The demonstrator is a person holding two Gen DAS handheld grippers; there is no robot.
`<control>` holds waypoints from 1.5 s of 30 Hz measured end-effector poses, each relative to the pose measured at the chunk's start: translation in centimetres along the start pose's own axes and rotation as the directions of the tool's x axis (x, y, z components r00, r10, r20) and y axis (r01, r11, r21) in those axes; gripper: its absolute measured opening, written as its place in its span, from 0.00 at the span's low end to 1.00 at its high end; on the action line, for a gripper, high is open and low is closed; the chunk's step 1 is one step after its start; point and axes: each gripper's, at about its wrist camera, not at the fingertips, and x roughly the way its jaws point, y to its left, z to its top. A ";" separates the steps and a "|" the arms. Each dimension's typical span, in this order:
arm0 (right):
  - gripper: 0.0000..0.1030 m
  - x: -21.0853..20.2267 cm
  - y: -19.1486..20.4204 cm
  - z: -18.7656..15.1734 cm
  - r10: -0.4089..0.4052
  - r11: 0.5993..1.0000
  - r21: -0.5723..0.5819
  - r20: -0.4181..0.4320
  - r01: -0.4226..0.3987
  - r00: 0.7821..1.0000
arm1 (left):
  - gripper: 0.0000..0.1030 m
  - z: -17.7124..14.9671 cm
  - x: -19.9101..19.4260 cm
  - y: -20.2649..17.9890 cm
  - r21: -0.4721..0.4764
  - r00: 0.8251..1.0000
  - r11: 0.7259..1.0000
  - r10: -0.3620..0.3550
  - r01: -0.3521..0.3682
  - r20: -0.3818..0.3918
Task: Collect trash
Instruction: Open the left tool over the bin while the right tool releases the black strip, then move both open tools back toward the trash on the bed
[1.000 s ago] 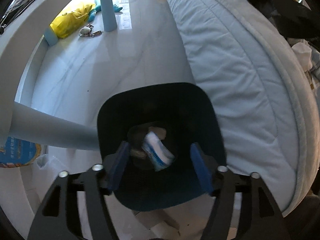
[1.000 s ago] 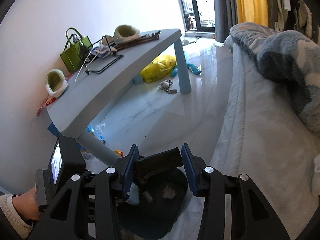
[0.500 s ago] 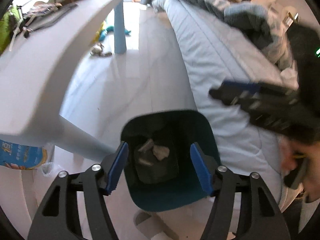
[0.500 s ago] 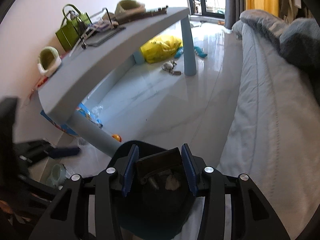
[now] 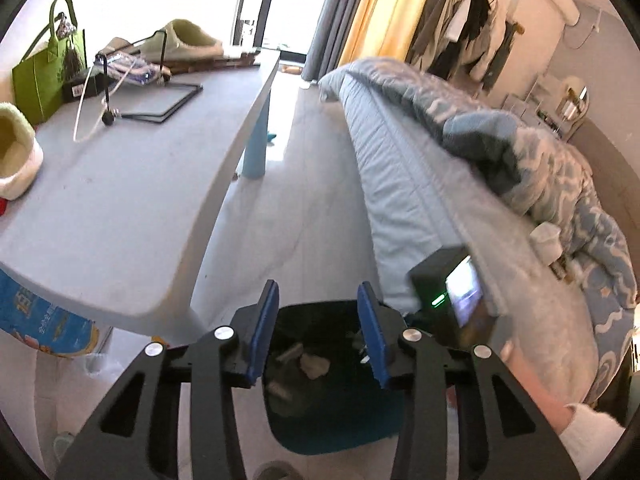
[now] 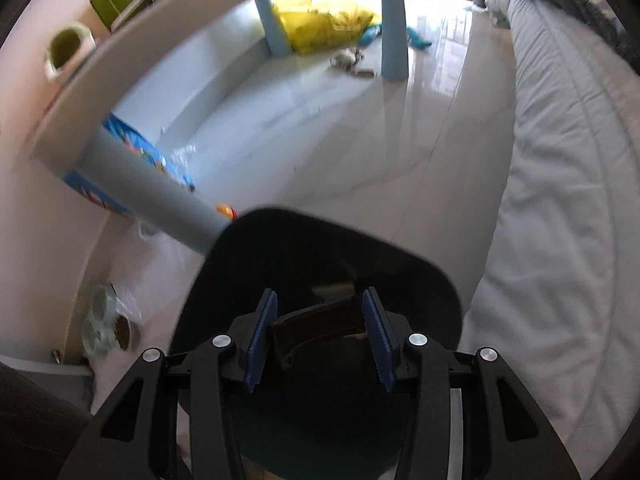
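Right claw (image 6: pixel 318 330) pinches a dark wrapper (image 6: pixel 318 326) over the scrap-filled bin (image 6: pixel 420 276); left claw (image 5: pixel 318 330), closing, holds nothing

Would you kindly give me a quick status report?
Left gripper empty, jaws just closing. Right gripper shut on dark flat wrapper, above dark bin. Nothing in the way.

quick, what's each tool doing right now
left tool: open, nothing between the pads, jaws have just been closing.
right tool: closed on a dark flat piece of trash.
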 end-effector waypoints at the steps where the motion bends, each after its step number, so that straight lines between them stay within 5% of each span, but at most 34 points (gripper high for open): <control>1: 0.44 0.4 0.1 -0.2 -0.008 1.000 -0.005 -0.015 0.008 1.000 | 0.41 0.1 -0.2 -0.2 0.001 1.000 1.000 -0.002 0.002 0.008; 6: 0.71 2.0 0.7 -1.3 -0.058 0.998 -0.034 -0.092 0.055 0.994 | 0.41 0.6 -1.6 -0.9 0.002 0.998 1.000 -0.021 0.021 0.058; 14: 0.71 0.7 1.0 -1.7 -0.049 0.998 -0.041 -0.092 0.046 0.994 | 0.41 1.2 -3.4 -2.9 0.055 0.993 0.998 -0.009 0.002 0.121; 24: 0.71 -8.3 0.3 -1.7 -0.026 0.998 -0.061 0.085 0.032 0.996 | 0.43 2.5 -4.6 -5.6 0.062 0.983 0.997 -0.049 0.038 0.177; 33: 0.71 -17.0 -3.8 -3.1 -0.042 0.999 -0.014 0.295 0.048 0.955 | 0.51 3.3 -4.1 -8.8 0.079 0.976 0.997 -0.041 0.025 0.212; 45: 0.71 -22.5 -9.8 -7.1 -0.114 0.992 0.100 0.380 0.082 0.918 | 0.60 2.8 -1.8 -14.9 0.151 0.979 0.985 -0.107 0.081 0.172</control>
